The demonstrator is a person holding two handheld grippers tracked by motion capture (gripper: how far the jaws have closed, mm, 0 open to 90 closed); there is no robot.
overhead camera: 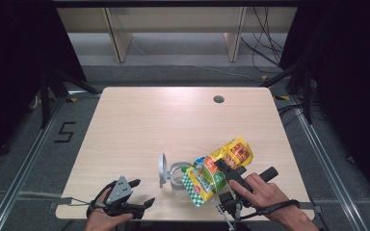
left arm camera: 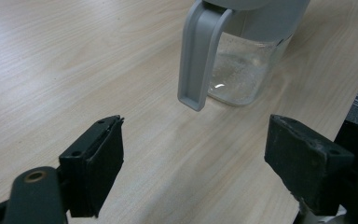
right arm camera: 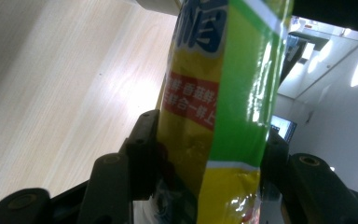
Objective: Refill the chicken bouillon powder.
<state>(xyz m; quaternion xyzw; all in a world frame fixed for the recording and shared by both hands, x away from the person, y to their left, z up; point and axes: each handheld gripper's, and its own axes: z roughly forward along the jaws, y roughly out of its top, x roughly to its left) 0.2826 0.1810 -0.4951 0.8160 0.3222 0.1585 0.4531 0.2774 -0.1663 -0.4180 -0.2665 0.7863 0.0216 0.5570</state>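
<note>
Snack bag [overhead camera: 219,169] held tilted over the clear jug [overhead camera: 174,174] near table's [overhead camera: 139,125] front edge, clamped mid-body by right gripper [right arm camera: 209,140]. Judged light, crinkly, slippery foil w/ shifting contents; best gripped at mid-body or seam. Left gripper [left arm camera: 193,154] gapes empty, jug handle [left arm camera: 198,56] just ahead.

table [overhead camera: 139,125]: light wood, with a round hole [overhead camera: 218,99] near the far edge | on it: a clear jar [overhead camera: 178,175] with a grey handle and open lid, standing near the front edge

High view looks down the table [overhead camera: 139,125] — both gripper views sit close, sharing its wood.
</note>
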